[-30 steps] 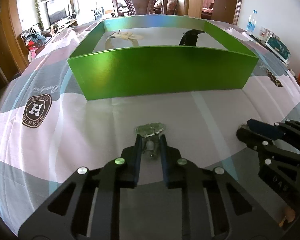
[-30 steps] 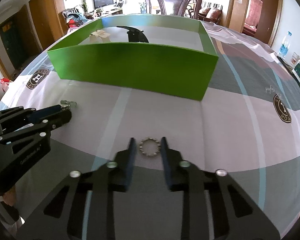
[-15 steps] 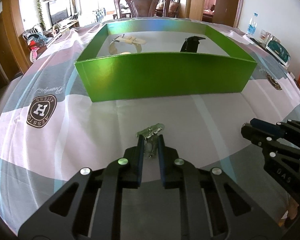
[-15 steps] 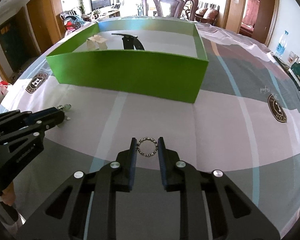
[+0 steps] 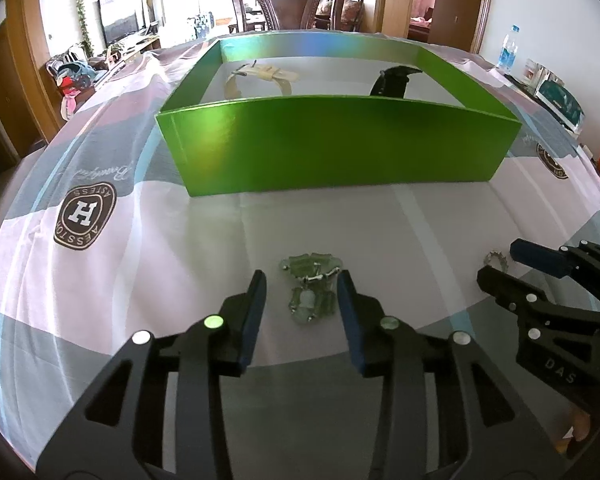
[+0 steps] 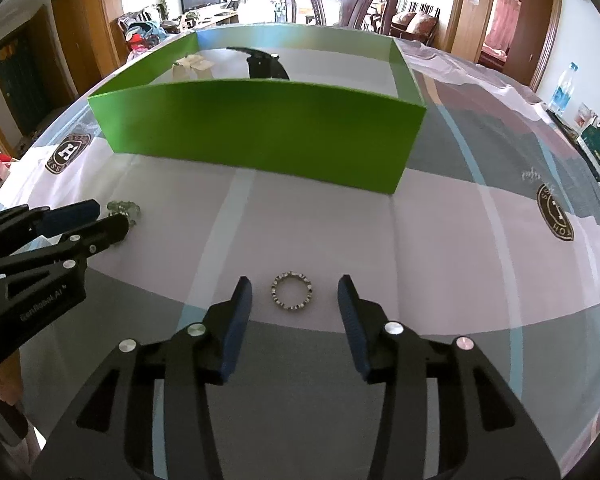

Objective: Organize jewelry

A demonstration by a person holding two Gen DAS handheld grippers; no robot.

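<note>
Dining-room setup with a carved wooden chair [image 5: 296,8] at the far end, and a desk [image 5: 380,224] under a pink, grey and white cloth printed with round H logos. Middle of it sits an open green box [image 5: 340,148], shiny walls, no lid. Inside there's a cream-coloured strap thing [image 5: 260,76] toward the far left corner and a black watch [image 5: 394,80] off to its right, well apart from each other; the near wall hides the rest of the floor, so can't say more about what's in there. Out front, on the cloth and outside the box, the left tool [image 5: 302,284] has its fingers spread wide with a pale green jewelled piece [image 5: 310,292] lying between them, not touching either pad as far as I can see. Same deal on the other side: right tool [image 6: 294,292] is spread open around a small beaded ring [image 6: 292,291] flat on the cloth, gaps on both sides.
</note>
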